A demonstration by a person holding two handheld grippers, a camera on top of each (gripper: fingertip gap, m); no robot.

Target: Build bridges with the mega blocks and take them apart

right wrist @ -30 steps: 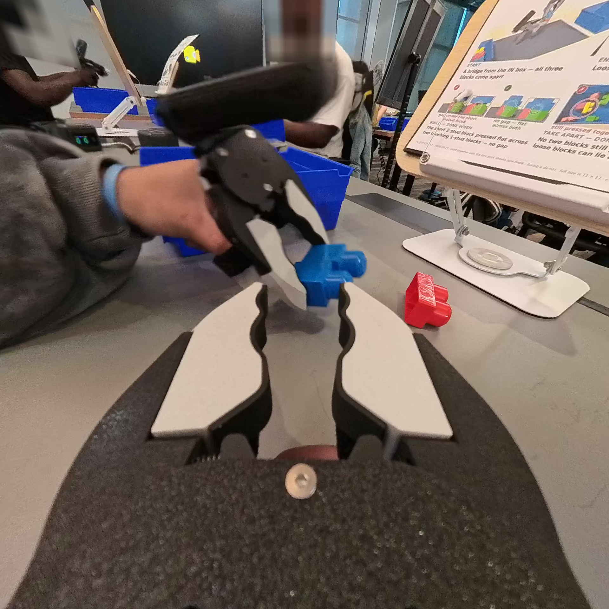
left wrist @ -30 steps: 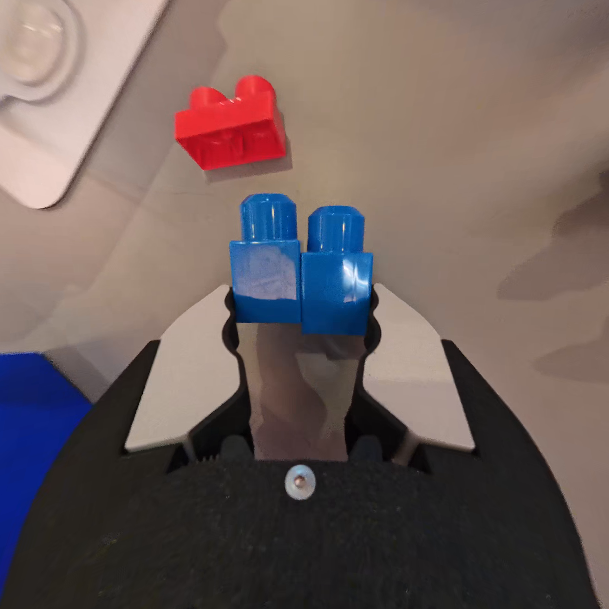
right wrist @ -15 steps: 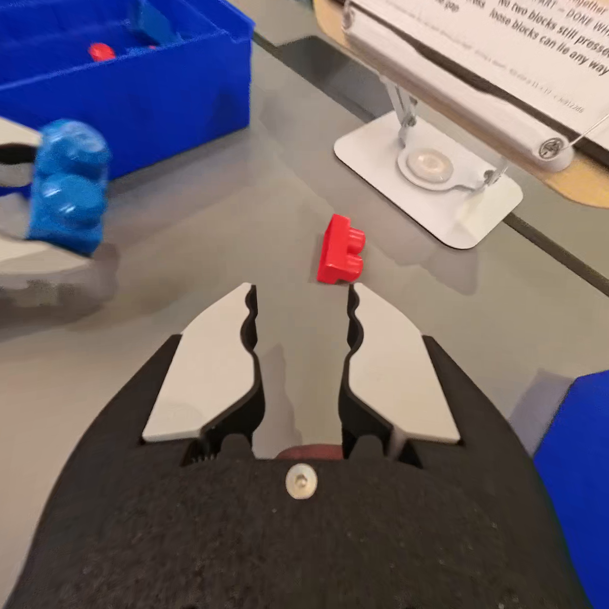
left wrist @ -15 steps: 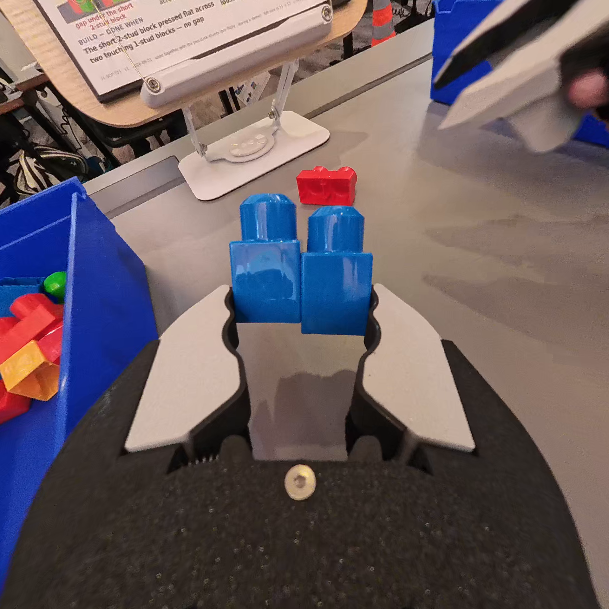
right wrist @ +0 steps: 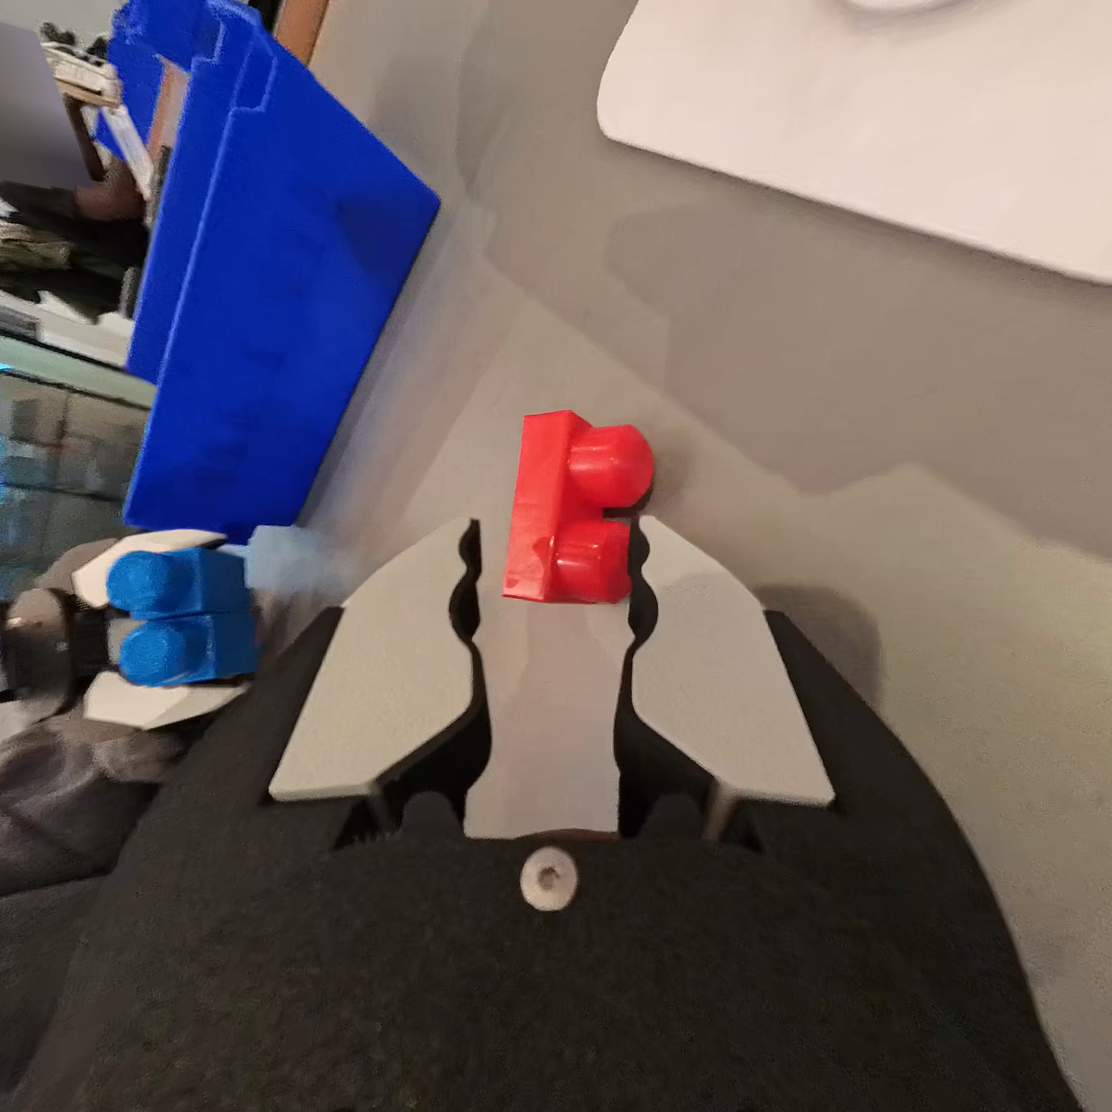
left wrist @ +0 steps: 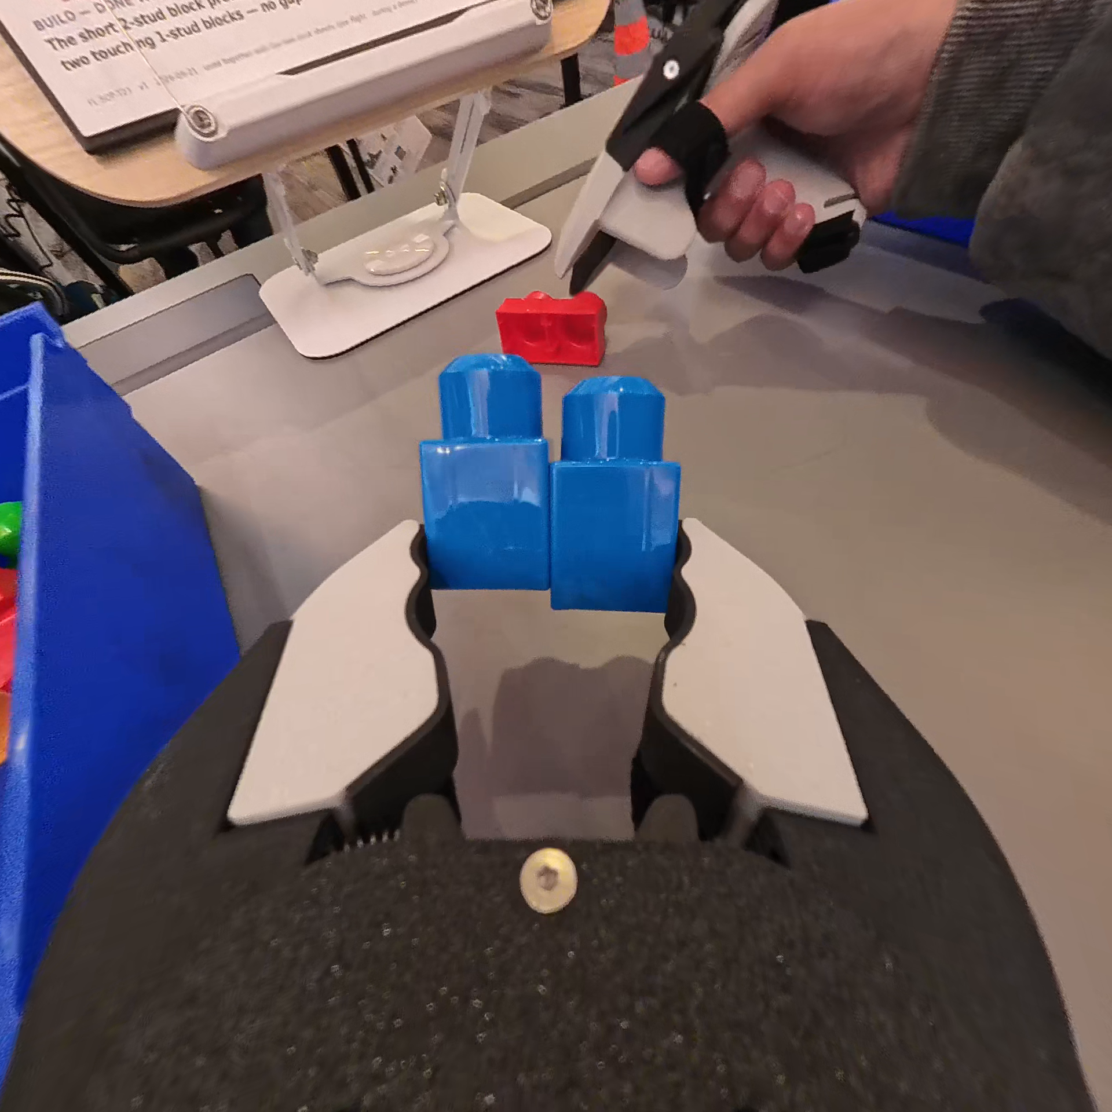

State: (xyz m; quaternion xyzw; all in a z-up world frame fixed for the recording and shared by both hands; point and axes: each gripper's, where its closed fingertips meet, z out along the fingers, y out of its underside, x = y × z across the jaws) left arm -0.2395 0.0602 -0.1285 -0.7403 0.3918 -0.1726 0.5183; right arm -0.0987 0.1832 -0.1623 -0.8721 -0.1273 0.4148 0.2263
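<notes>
My left gripper [left wrist: 550, 532] is shut on two blue one-stud blocks [left wrist: 487, 517] held side by side, studs pointing away, above the grey table [left wrist: 842, 481]. A red two-stud block [left wrist: 550, 328] lies on its side on the table beyond them. My right gripper [right wrist: 556, 529] is open, tips down at the table, and the near end of the red block [right wrist: 559, 511] sits between its fingertips with a gap on the left. The right gripper also shows in the left wrist view [left wrist: 580, 265], just over the red block. The blue blocks show in the right wrist view [right wrist: 180, 614].
A blue bin [left wrist: 108, 541] with loose blocks stands at the left. An instruction board [left wrist: 301, 54] on a white stand base [left wrist: 409, 265] is behind the red block. A blue bin [right wrist: 271, 313] and the white base [right wrist: 872, 132] flank the red block. My right fingertips sit around 20 cm from my left ones.
My right gripper has come down onto the red block and now straddles its near end. My left gripper still holds the two blue blocks, slightly lower and closer to the red block.
</notes>
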